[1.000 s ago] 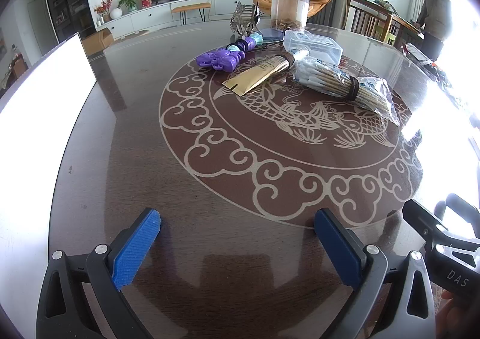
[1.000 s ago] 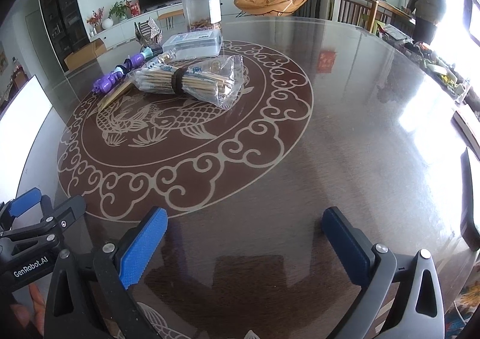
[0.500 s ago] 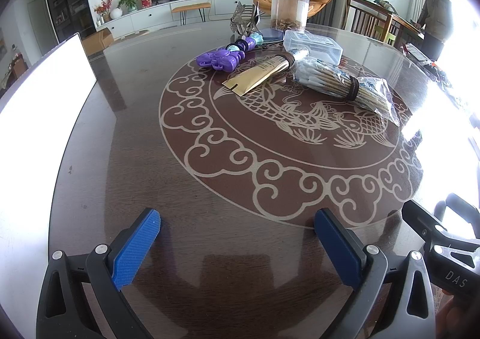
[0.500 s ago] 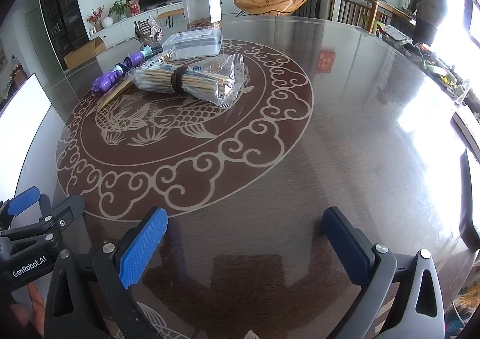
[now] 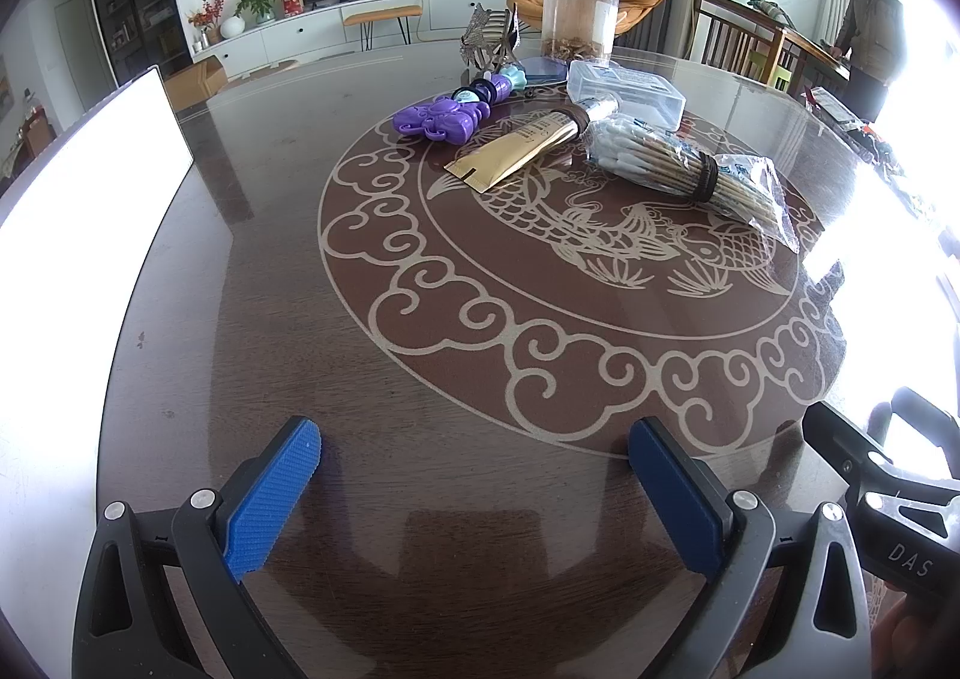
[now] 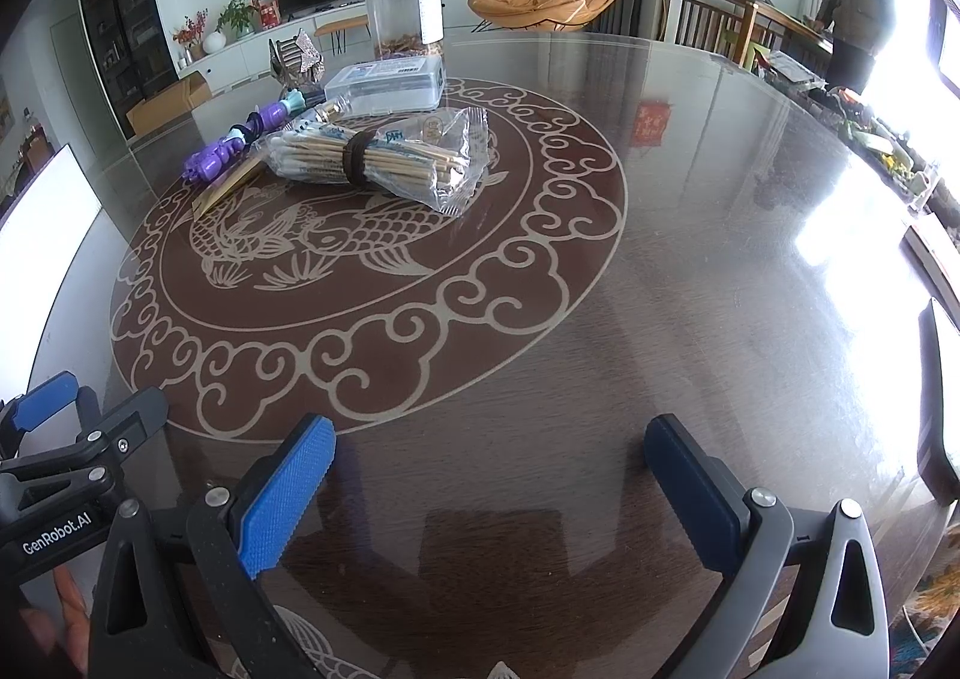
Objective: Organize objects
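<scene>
While both grippers [image 5: 474,484] [image 6: 489,484] gape with ribbed blue pads, a bagged swab bundle [image 5: 678,168] lies beside the clear box [image 5: 627,93] on the glossy table [image 5: 270,259].

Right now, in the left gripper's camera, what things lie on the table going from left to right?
purple toy → gold packet → bundle of cotton swabs, with the right gripper at the far right edge.
</scene>
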